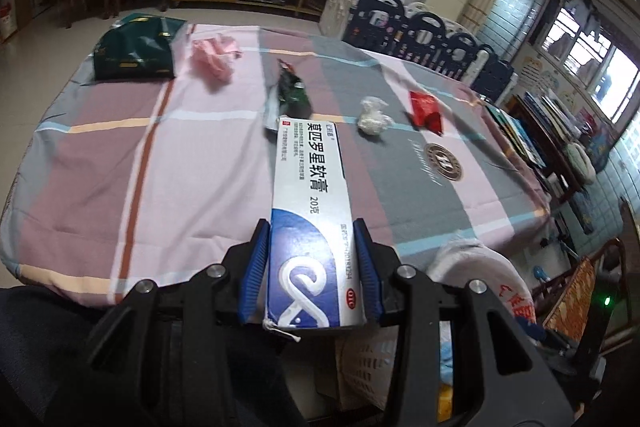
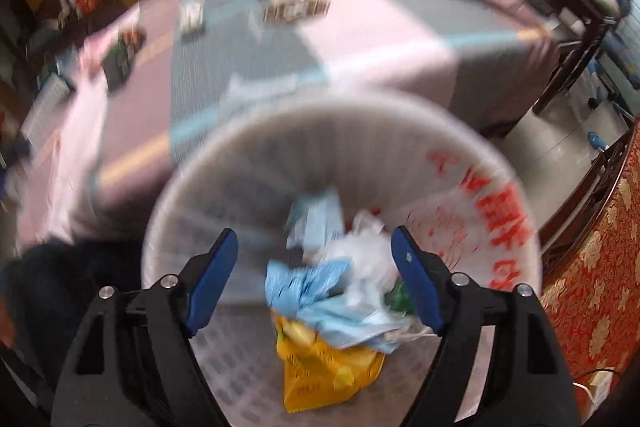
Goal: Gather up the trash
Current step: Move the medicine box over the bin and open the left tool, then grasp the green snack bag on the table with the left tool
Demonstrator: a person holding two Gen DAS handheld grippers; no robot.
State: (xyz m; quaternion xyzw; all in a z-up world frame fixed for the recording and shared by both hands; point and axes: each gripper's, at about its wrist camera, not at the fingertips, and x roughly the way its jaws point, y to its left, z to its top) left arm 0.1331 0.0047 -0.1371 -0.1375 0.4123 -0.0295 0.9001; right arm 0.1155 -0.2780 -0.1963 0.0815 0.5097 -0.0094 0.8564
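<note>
Left tool (image 1: 316, 259): closed on the ointment box (image 1: 310, 211), blue pads pressing its two long sides near the lower end; the box points away from the camera, above the near edge of the surface.
Right tool (image 2: 314, 277): jaws wide apart with nothing between the pads, pointing down into the waste basket (image 2: 496, 187); this view is motion-blurred.
Ointment box: long white and blue carton with Chinese print, one end flap frayed.
Waste basket: white, slatted, lined with a clear bag printed in red; it stands beside the near corner of the surface. Inside lie a yellow snack bag (image 2: 324, 371), crumpled light blue plastic (image 2: 320, 291) and a white plastic wad (image 2: 360, 255).
Surface (image 1: 180, 187): covered with a checked cloth in pink, grey and mauve.
Trash on the surface: a green snack wrapper (image 1: 290, 93) just beyond the box tip, a white crumpled wad (image 1: 372, 117) to its right, a red wrapper (image 1: 425, 113) further right, a pink crumpled bag (image 1: 214, 59) and a dark green bag (image 1: 134, 49) at the far left; all lie apart from each other.
Person: a dark sleeve (image 1: 48, 327) shows at lower left.
</note>
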